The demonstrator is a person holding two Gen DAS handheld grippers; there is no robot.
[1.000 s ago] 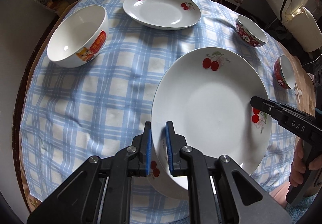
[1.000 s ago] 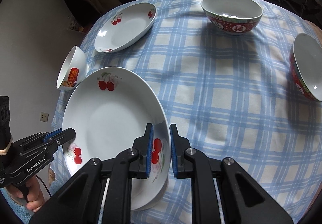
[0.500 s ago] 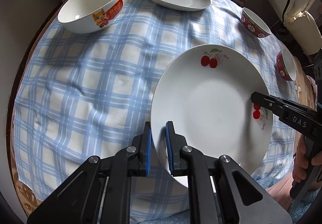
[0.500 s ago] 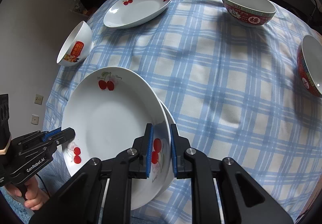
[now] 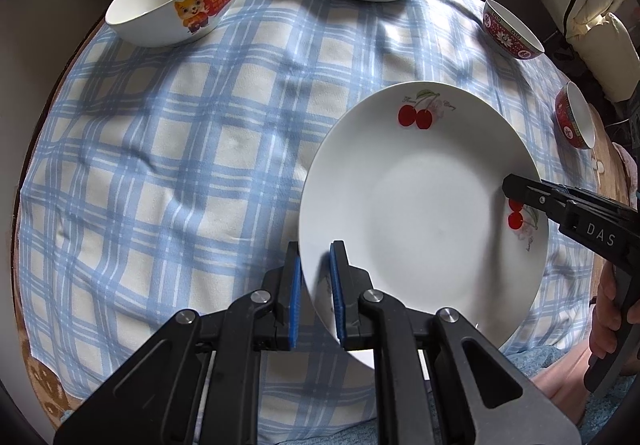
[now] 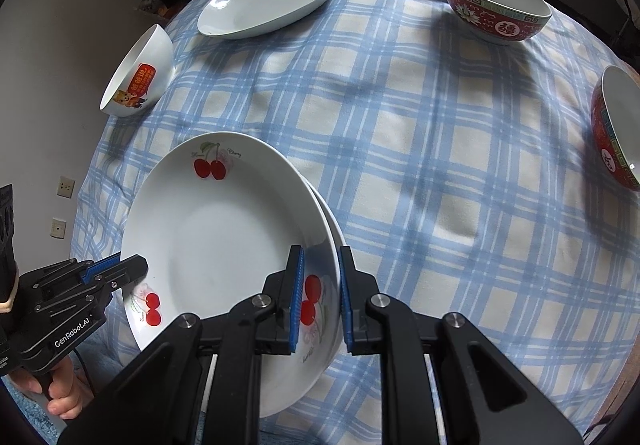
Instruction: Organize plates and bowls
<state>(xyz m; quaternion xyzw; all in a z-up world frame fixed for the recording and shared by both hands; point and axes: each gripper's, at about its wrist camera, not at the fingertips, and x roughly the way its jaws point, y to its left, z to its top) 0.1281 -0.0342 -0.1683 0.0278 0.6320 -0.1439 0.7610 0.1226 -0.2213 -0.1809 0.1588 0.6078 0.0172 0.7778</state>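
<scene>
A round table under a blue checked cloth (image 5: 168, 149) stood beside a plain grey wall (image 6: 60, 45), shelves behind. The left gripper (image 5: 315, 287) and right gripper (image 6: 321, 295) were each clamped on the rim of one cherry plate (image 5: 420, 213), at 6 o'clock on the table, over a second plate (image 6: 334, 233).

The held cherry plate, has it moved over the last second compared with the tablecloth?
Yes. The held cherry plate has come down toward the tablecloth, onto a second plate whose rim shows beneath it.
</scene>
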